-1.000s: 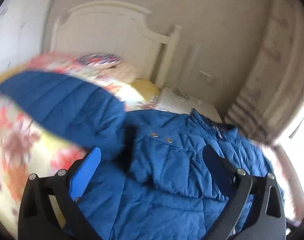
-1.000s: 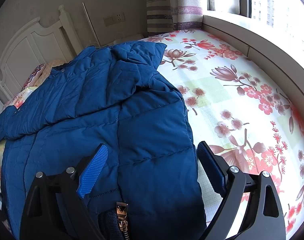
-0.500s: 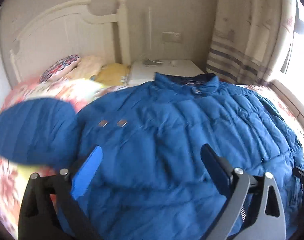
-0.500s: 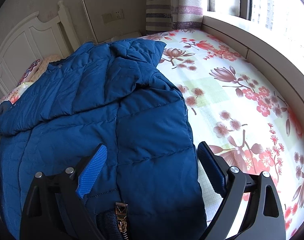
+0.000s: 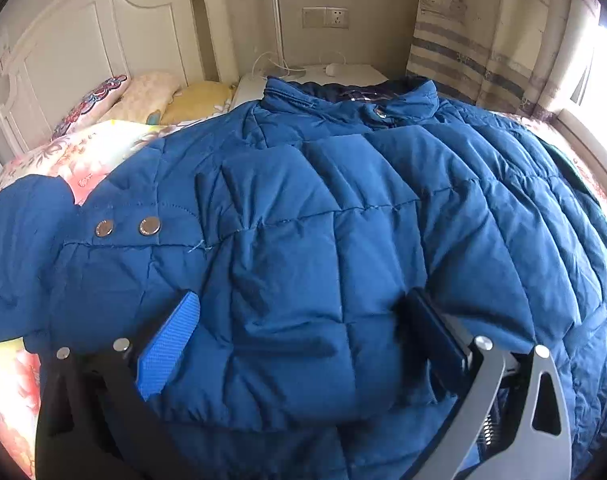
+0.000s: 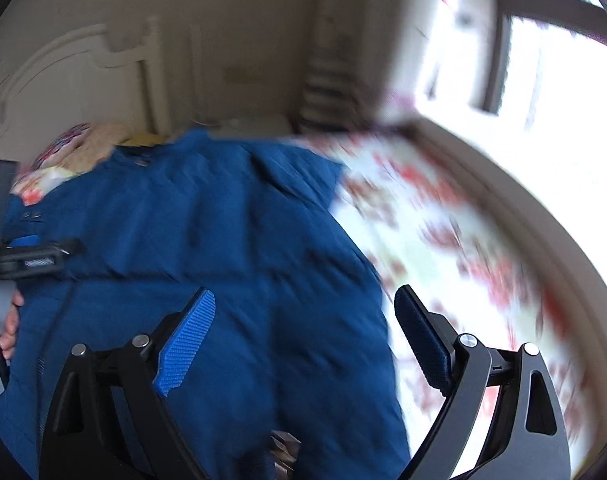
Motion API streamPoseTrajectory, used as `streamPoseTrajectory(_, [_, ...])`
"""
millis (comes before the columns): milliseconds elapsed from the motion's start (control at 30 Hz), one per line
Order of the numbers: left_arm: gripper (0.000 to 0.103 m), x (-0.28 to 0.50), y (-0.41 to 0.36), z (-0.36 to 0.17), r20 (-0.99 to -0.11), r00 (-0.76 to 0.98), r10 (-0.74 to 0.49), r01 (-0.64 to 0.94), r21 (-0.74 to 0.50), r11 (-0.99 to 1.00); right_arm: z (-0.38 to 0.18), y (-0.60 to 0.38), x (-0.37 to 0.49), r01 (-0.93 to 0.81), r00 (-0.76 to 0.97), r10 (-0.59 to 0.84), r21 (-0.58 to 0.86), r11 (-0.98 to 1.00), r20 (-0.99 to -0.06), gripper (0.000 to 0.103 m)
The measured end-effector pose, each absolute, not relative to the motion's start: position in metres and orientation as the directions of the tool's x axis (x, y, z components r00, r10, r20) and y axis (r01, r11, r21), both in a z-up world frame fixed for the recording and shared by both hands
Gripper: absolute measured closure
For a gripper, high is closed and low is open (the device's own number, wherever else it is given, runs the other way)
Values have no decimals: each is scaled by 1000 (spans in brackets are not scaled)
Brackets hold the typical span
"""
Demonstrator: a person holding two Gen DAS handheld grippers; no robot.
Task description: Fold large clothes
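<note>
A blue quilted jacket [image 5: 323,240] lies spread across a bed with a floral sheet [image 6: 443,240], its collar toward the far headboard [image 5: 83,48] and pillows [image 5: 143,96]. The left hand-held gripper [image 5: 299,340] hangs over the jacket's near part, jaws wide apart and clamping nothing. The right hand-held gripper [image 6: 303,336] is likewise open above the jacket's right edge; its view is blurred, so whether the pads touch the fabric is uncertain. A hand [image 6: 7,324] shows at far left.

White headboard [image 5: 103,40], bright window [image 6: 543,60] (sunlit)
</note>
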State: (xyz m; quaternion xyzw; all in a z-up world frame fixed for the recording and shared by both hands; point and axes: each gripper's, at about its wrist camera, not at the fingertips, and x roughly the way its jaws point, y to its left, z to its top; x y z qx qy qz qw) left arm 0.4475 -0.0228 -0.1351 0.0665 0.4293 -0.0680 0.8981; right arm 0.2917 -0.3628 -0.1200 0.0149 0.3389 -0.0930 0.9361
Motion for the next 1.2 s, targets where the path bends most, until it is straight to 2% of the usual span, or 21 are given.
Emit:
streamPoseTrajectory(133, [2, 444, -18, -129, -774, 629, -81, 175, 39, 984, -121, -333, 337, 72, 759, -110, -85, 994, -642, 14])
streamPoseTrajectory(167, [2, 440, -13, -125, -755, 649, -95, 164, 16, 986, -131, -327, 348, 49, 737, -113, -114, 992, -666, 12])
streamPoseTrajectory(200, [5, 434, -4, -117, -725, 680, -114, 149, -16, 989, -150, -322, 364, 24, 665, -125, -146, 989, -736, 10])
streamPoseTrajectory(233, [7, 424, 7, -108, -673, 725, -147, 134, -71, 988, -160, -321, 374, 19, 618, -136, -158, 987, -774, 8])
streamPoseTrajectory(300, [6, 396, 44, -86, -512, 832, -213, 107, -229, 967, -156, -328, 371, 37, 635, -127, -134, 990, -762, 7])
streamPoseTrajectory(367, [2, 375, 88, -67, -395, 898, -195, 38, -372, 928, -156, -332, 371, 39, 637, -120, -124, 992, -761, 6])
streamPoseTrajectory(433, [2, 360, 147, -60, -339, 933, -120, -82, -527, 846, -155, -330, 371, 50, 645, -146, -149, 988, -750, 7])
streamPoseTrajectory(533, [2, 349, 251, -80, -387, 922, 27, -325, -731, 600, -156, -326, 370, 44, 648, -162, -176, 983, -744, 6])
streamPoseTrajectory(600, [4, 348, 304, -95, -454, 888, 78, -435, -771, 464, -157, -327, 371, 43, 644, -156, -168, 985, -749, 6])
streamPoseTrajectory(700, [8, 349, 364, -98, -474, 863, 174, -500, -761, 414, -157, -328, 373, 42, 641, -141, -149, 988, -755, 6])
streamPoseTrajectory(800, [9, 364, 395, -93, -527, 825, 204, -558, -705, 438, -157, -326, 370, 42, 640, -138, -145, 989, -756, 6])
streamPoseTrajectory(833, [21, 368, 405, -96, -532, 825, 188, -557, -715, 423, -157, -326, 369, 42, 640, -137, -144, 989, -756, 6])
streamPoseTrajectory(867, [38, 371, 415, -99, -527, 833, 170, -547, -734, 404, -157, -326, 369, 41, 639, -136, -142, 989, -757, 6])
streamPoseTrajectory(900, [84, 376, 422, -103, -523, 844, 122, -525, -757, 389, -156, -326, 369, 42, 639, -135, -141, 989, -757, 6])
streamPoseTrajectory(933, [96, 380, 426, -107, -531, 843, 85, -520, -766, 377, -156, -326, 369, 42, 640, -133, -138, 989, -757, 6])
streamPoseTrajectory(1067, [99, 372, 389, -64, -433, 888, 154, -441, -708, 552, -156, -327, 368, 42, 643, -118, -119, 992, -756, 6])
streamPoseTrajectory(1133, [99, 371, 338, -28, -353, 929, 114, -330, -643, 691, -156, -328, 367, 44, 645, -111, -109, 993, -756, 6])
streamPoseTrajectory(1200, [99, 371, 268, 6, -278, 960, 22, -171, -524, 834, -155, -328, 366, 45, 647, -107, -103, 994, -755, 6])
